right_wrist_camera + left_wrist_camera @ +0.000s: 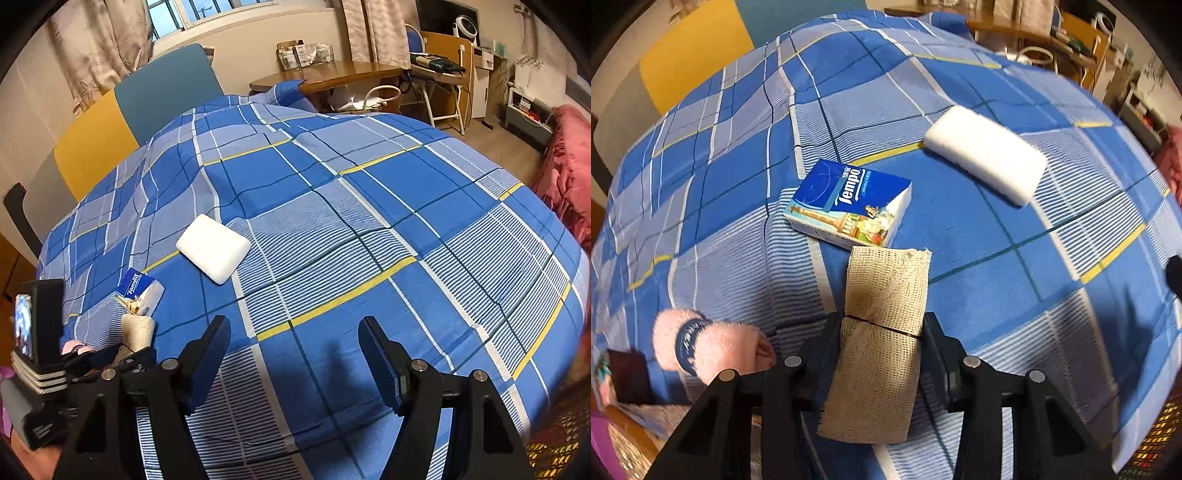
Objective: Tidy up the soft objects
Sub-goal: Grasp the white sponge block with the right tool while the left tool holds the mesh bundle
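We count three soft things on the blue plaid bedspread (369,206): one beige gauze bandage roll (882,332), one Tempo tissue pack (849,205) and one white sponge block (986,162). There are two grippers, one per hand.

Our left gripper (881,328) has its jaws closed onto the bandage roll, one finger pressing each side at about mid-length, beside a thin dark band that rings the roll. The roll's long axis runs straight along the fingers, pointing away from us; its far end reaches up to the near edge of the tissue pack, though we cannot tell whether the two touch. From the right wrist view the roll (137,330) shows only as a short stub just below the pack (140,293).

Our right gripper (295,354) has its jaws wide apart, with nothing between them but bedspread.

The tissue pack lies flat, its long axis slanting toward the upper right. The sponge lies well apart beyond it, its long axis slanting toward the lower right.
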The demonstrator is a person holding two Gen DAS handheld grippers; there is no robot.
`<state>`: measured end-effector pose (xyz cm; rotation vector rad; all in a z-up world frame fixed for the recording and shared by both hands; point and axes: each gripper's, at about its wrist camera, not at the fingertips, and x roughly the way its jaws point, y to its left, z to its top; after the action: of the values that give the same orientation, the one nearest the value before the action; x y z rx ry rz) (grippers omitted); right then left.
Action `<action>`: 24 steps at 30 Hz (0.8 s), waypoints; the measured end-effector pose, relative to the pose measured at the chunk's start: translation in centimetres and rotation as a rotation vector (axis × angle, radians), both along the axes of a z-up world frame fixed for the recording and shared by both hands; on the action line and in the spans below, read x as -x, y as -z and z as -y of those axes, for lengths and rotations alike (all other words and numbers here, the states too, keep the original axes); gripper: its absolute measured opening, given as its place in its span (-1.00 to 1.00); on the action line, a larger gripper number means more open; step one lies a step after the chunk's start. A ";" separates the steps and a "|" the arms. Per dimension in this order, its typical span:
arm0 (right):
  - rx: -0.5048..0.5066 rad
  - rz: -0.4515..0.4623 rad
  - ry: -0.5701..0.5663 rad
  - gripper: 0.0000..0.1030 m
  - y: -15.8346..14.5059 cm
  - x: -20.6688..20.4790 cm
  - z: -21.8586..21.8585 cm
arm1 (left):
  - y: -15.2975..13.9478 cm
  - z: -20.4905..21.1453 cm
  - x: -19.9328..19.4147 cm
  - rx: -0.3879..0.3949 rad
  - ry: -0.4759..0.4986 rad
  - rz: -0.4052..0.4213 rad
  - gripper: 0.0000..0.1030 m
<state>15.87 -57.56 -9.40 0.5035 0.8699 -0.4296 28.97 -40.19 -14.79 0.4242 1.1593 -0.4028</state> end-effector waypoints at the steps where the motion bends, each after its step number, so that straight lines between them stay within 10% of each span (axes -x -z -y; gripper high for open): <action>1: -0.003 0.000 0.001 0.41 0.0 0.0 0.0 | -0.3 -0.2 0.4 0.016 -0.003 0.005 -0.16; 18: 0.002 0.013 -0.095 0.41 0.3 -0.9 -1.7 | 0.4 -2.9 10.1 0.311 -0.018 0.029 -0.16; 24: 0.198 -0.005 -0.292 0.51 0.0 -5.1 -3.7 | 0.9 -3.8 11.1 0.372 0.020 0.093 -0.15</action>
<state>20.94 -53.82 -9.40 0.1886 0.8793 -0.2458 17.86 -36.40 -15.69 0.1278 0.9646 -0.5975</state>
